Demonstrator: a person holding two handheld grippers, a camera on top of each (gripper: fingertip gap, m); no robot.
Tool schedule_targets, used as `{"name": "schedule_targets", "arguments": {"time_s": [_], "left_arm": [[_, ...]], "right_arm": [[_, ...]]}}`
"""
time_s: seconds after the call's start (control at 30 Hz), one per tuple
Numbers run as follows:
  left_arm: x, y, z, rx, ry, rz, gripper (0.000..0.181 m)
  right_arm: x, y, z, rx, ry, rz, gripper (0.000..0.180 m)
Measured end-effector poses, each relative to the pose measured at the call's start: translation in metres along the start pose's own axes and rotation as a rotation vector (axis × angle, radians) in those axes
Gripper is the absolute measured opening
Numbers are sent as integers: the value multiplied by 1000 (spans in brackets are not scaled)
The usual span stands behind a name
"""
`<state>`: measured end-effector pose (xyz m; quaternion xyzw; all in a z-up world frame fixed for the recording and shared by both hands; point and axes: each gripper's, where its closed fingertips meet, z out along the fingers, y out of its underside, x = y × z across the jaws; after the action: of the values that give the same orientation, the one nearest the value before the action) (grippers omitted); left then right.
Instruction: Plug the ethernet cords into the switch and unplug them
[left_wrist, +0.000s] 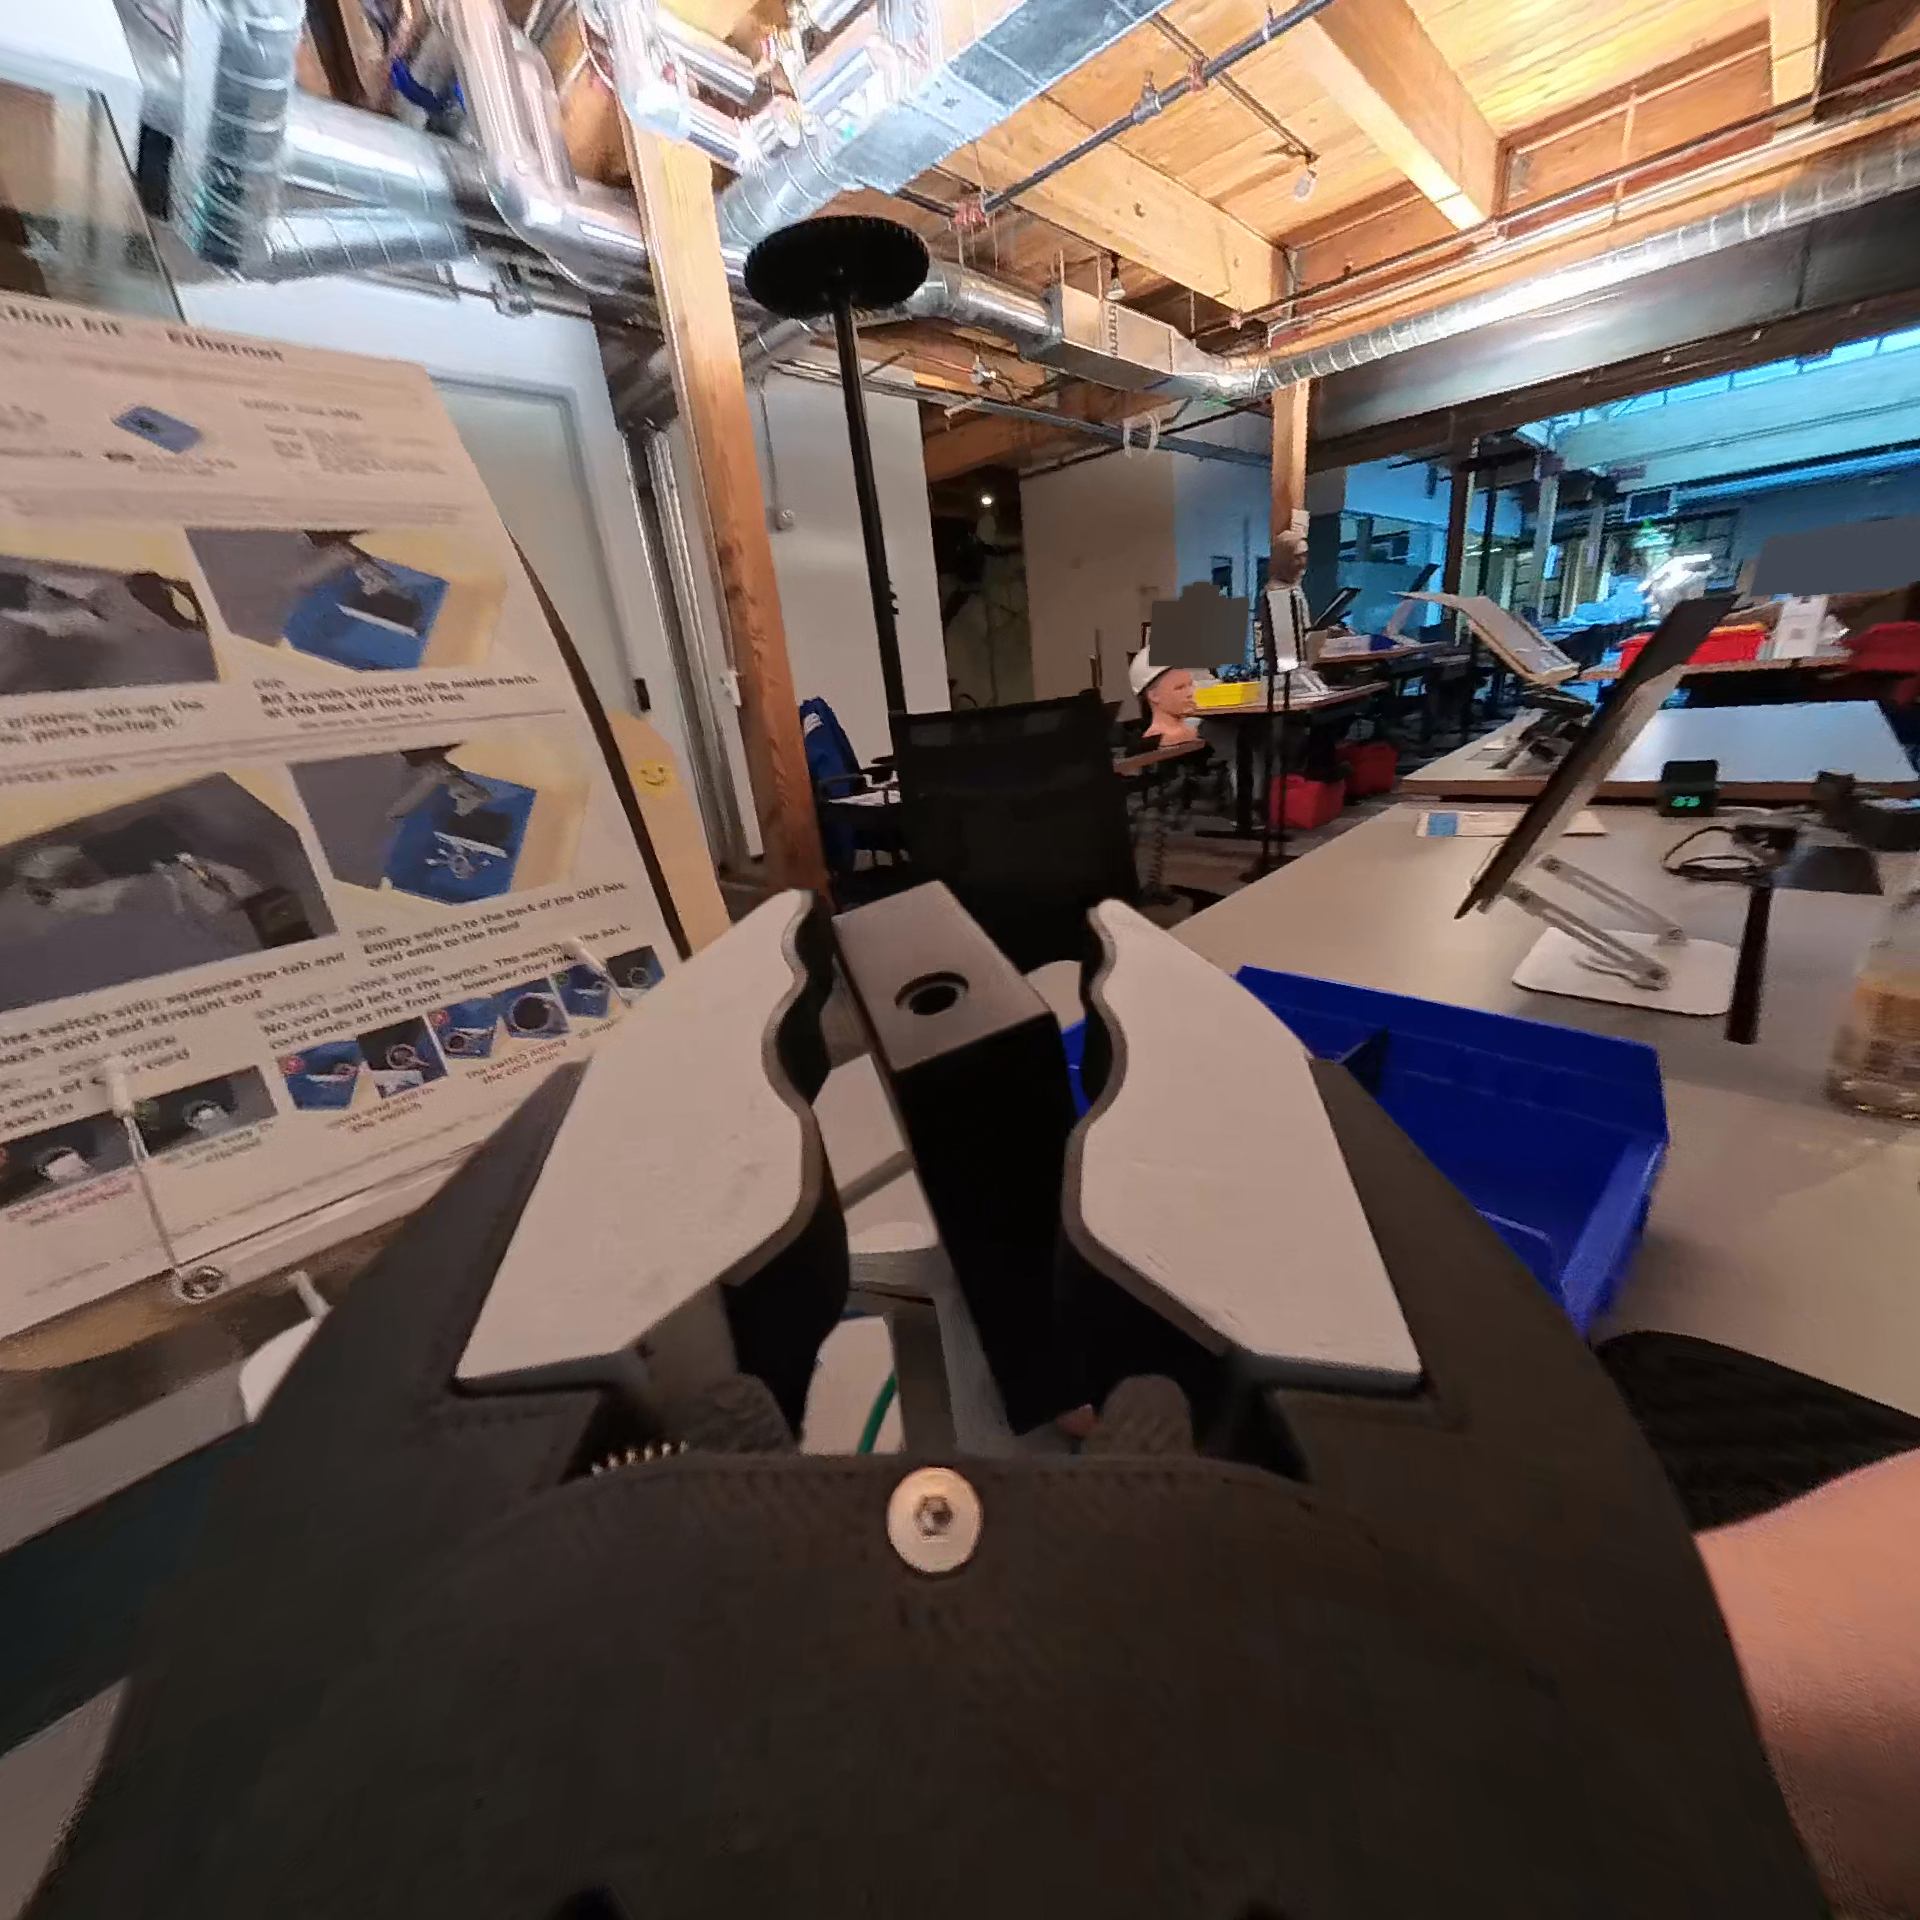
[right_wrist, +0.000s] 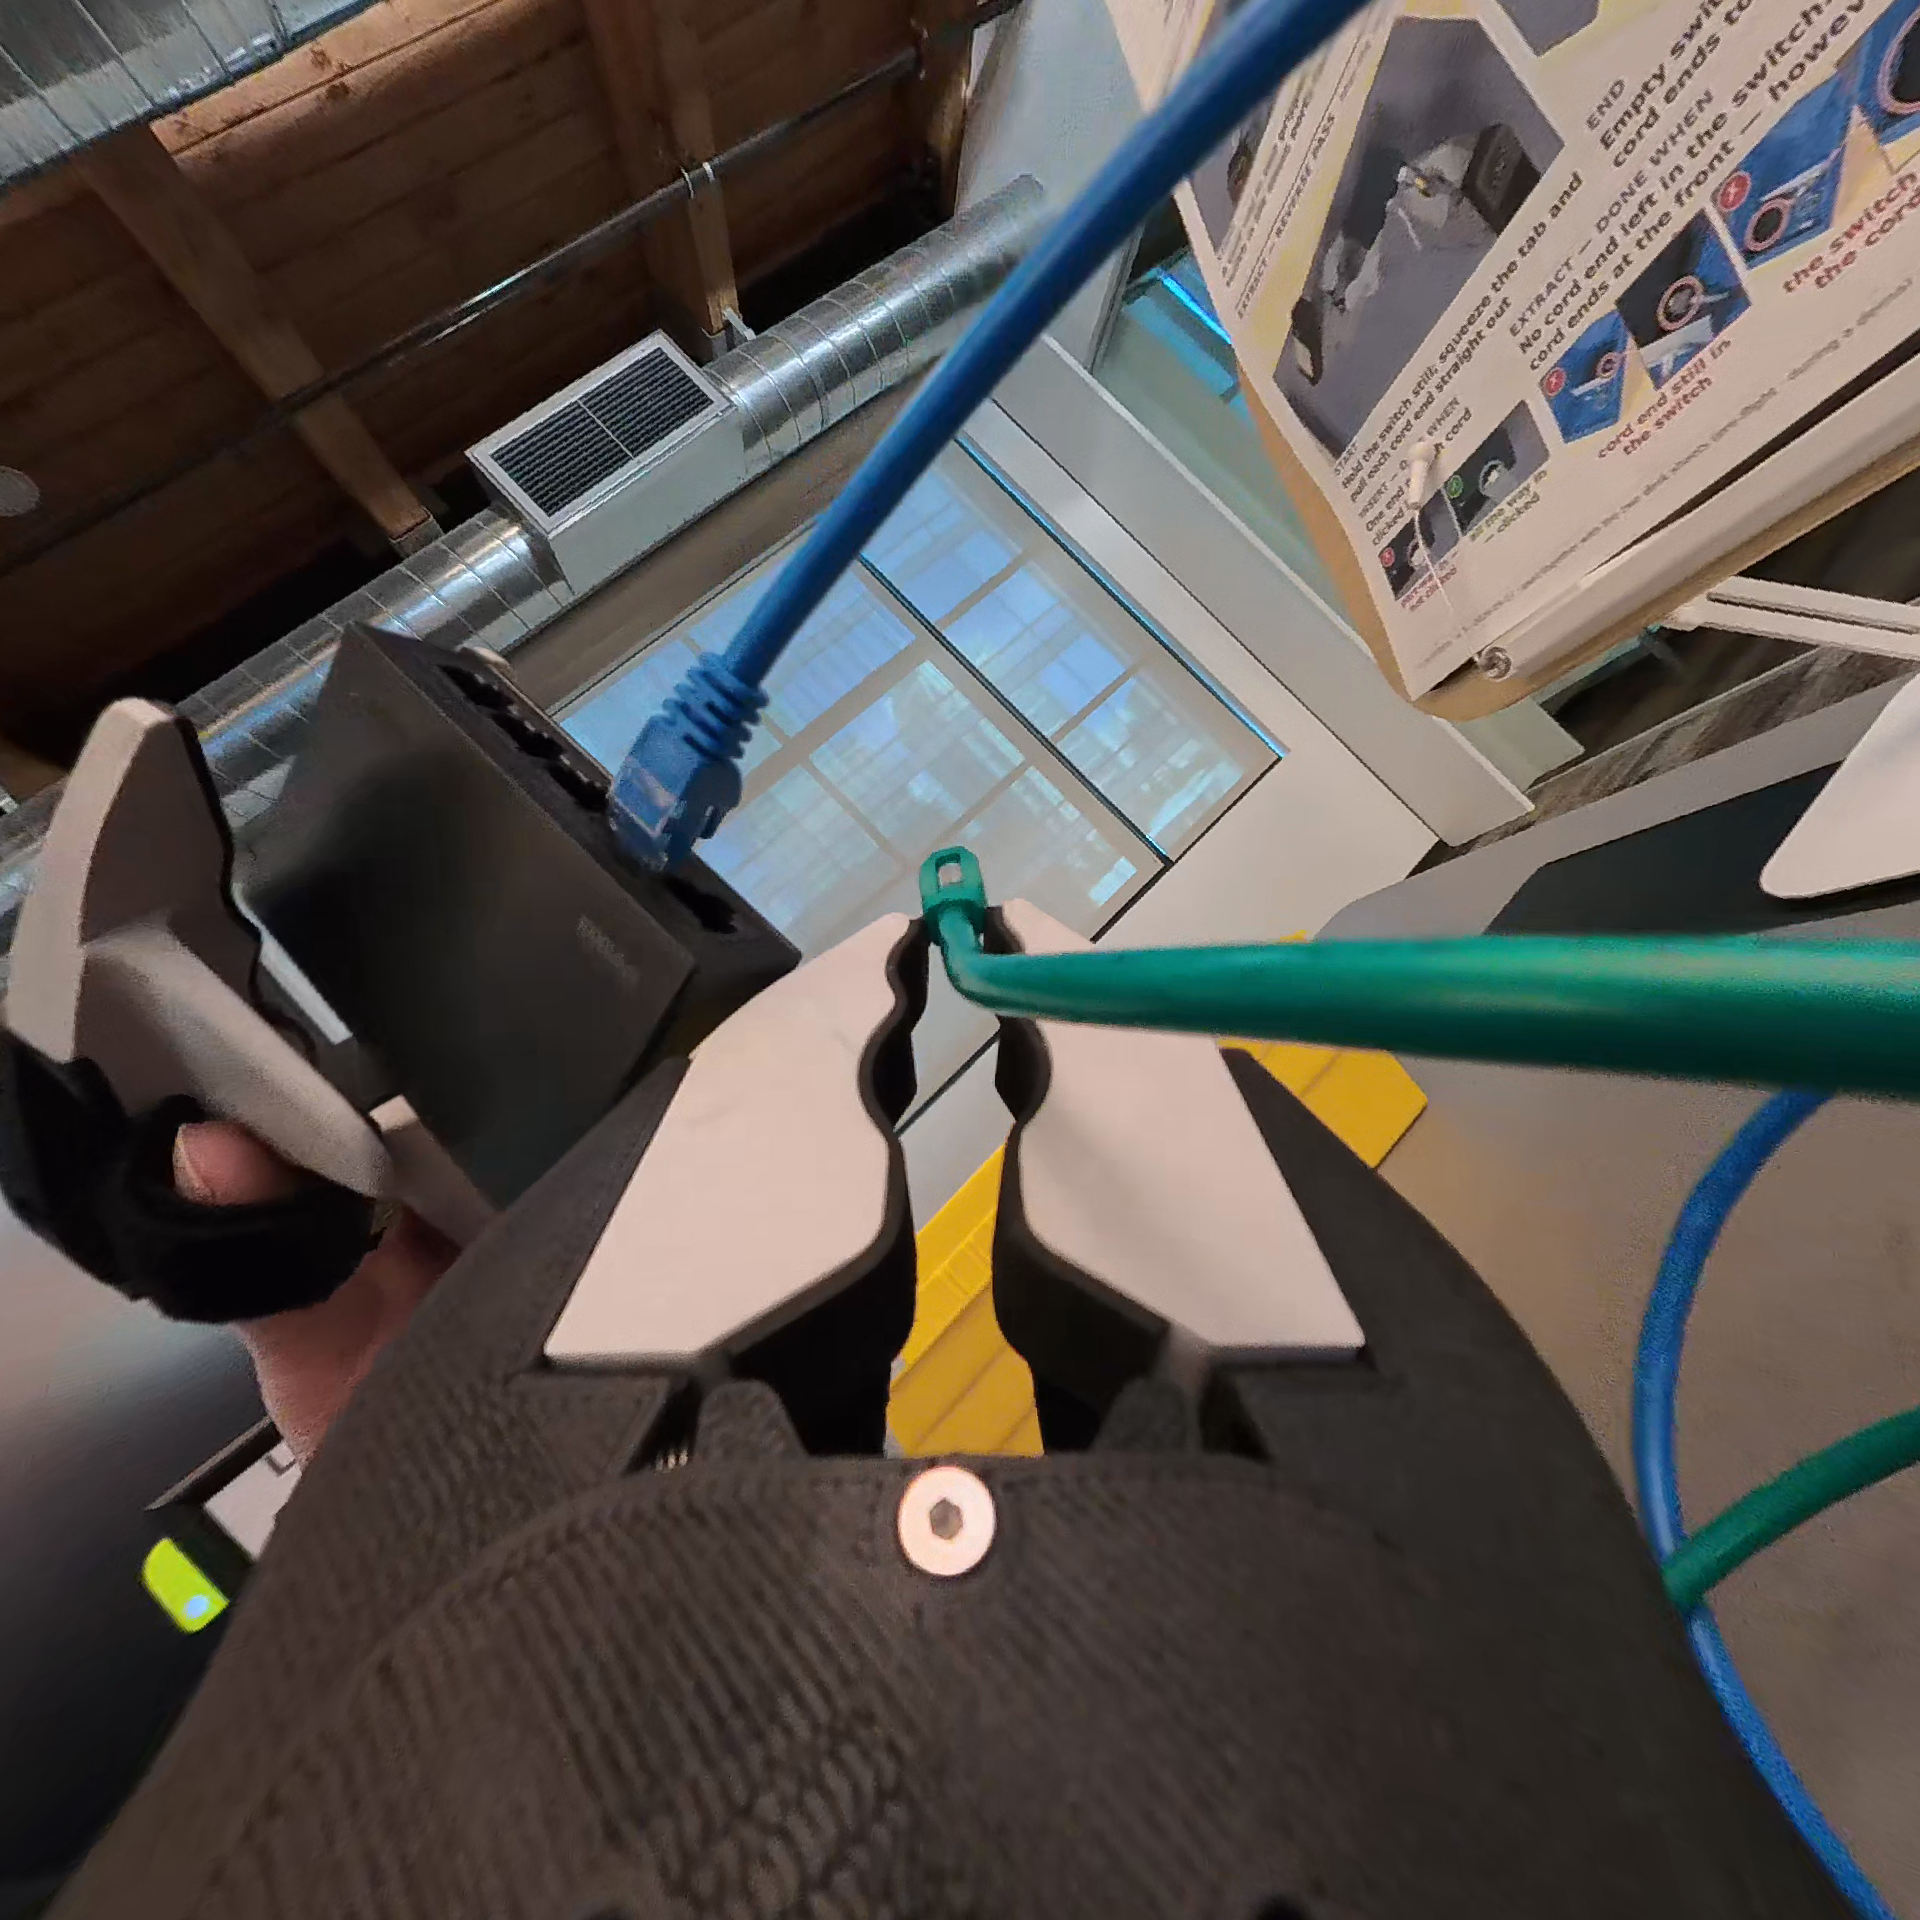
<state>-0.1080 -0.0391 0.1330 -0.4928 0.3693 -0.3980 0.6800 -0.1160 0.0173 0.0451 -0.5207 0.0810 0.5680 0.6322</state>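
My left gripper (left_wrist: 951, 914) is shut on the black switch (left_wrist: 966, 1049) and holds it in the air. In the right wrist view the same switch (right_wrist: 447, 914) shows its row of ports, with the left gripper's finger (right_wrist: 135, 883) beside it. A blue ethernet cord's plug (right_wrist: 675, 769) sits in one port, and its cable (right_wrist: 935, 364) arcs up and away. My right gripper (right_wrist: 961, 925) is shut on the green ethernet cord (right_wrist: 1455, 997) just behind its plug (right_wrist: 951, 878). That plug is free in the air, right of the switch.
A blue bin (left_wrist: 1455, 1101) stands on the grey table (left_wrist: 1766, 1247) behind the left gripper. An instruction sheet on a stand (left_wrist: 260, 779) is at the left, also in the right wrist view (right_wrist: 1558, 312). A yellow bin (right_wrist: 966, 1330) lies below the right gripper. A tablet stand (left_wrist: 1600, 935) is farther right. Some 10 cm of space lies between my two pairs of fingers.
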Motion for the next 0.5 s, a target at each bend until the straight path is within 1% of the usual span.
{"name": "schedule_targets", "arguments": {"time_s": [0.1,0.23,0.37,0.4,0.47,0.5], "left_arm": [[6,1,1,14,16,9,42],[11,5,2,26,10,107,38],[15,2,0,48,-9,161,29],[15,4,1,37,-13,171,30],[20,10,4,14,2,170,39],[21,13,5,1,-1,170,38]], "right_arm": [[1,3,0,-7,3,8,11],[6,2,0,1,4,29,11],[-1,-4,-1,18,-18,-19,11],[-5,-6,0,25,-31,-31,11],[-16,-12,-1,48,-71,-50,11],[-16,-11,0,35,-52,-73,11]]}}
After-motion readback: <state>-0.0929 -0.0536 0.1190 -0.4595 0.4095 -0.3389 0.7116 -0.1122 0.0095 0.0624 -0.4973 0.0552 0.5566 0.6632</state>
